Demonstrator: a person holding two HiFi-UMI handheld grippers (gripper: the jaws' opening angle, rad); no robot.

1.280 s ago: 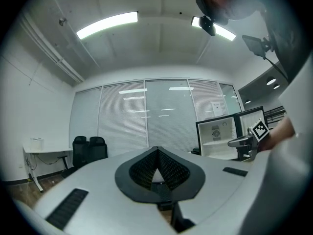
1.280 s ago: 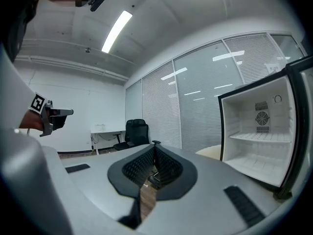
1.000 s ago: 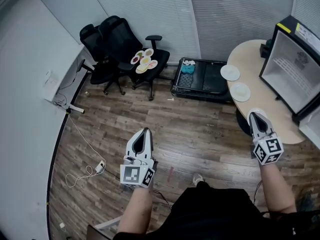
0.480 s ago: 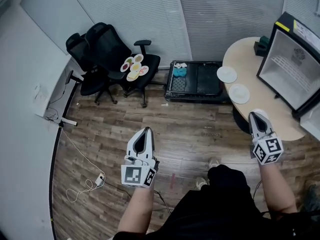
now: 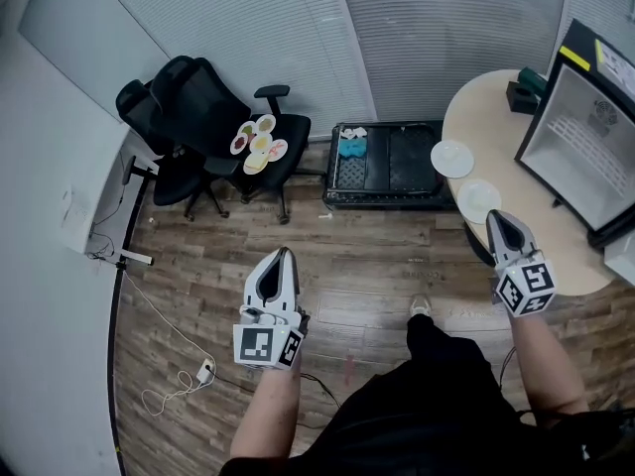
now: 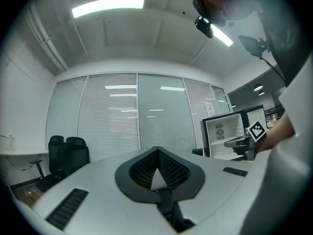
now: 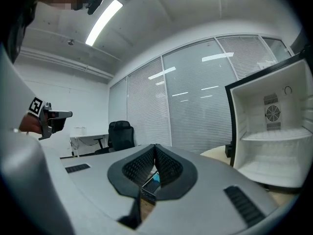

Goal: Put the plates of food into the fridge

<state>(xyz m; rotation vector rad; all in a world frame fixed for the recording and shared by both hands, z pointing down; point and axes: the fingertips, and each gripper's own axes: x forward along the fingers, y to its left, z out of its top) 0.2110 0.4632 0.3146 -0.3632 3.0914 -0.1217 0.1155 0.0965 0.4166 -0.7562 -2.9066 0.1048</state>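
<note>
Food plates [image 5: 258, 144] well beyond left tool [image 5: 284, 256]

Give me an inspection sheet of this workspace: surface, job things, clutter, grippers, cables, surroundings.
Surface: round beige table, with two white plates near its edge; what is on them is too small to tell.
Job's things: cluster of small plates of food on the seat of a black office chair; black fridge with a white inside on the table, standing open.
Clutter: low black crate on the wooden plank floor, with something blue in its left part.
Grippers: left gripper shut, empty; right gripper shut, empty; neither touches a plate.
Cables: white cable with a plug block, loose on the floor at left.
Surroundings: white slatted blinds.
</note>
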